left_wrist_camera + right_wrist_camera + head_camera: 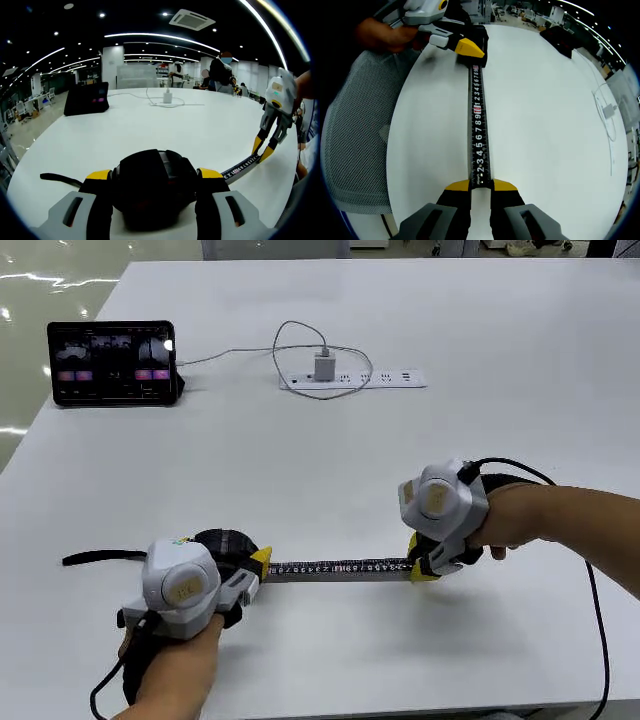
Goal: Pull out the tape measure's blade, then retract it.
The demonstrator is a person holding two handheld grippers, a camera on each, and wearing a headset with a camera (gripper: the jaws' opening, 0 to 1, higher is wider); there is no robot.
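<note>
The left gripper [154, 176] is clamping the black tape measure case [150, 197] between fingers spread to the case's width, pinning it on the white worktop [350, 460]. The right gripper [480, 186] is pinching the tip of the blade [478, 125] with its fingers almost together, and the blade is lying stretched flat between the two. To do this step well, the right hand should be travelling straight along the blade's line, low and level, with the left bracing the case against sliding or twisting.
</note>
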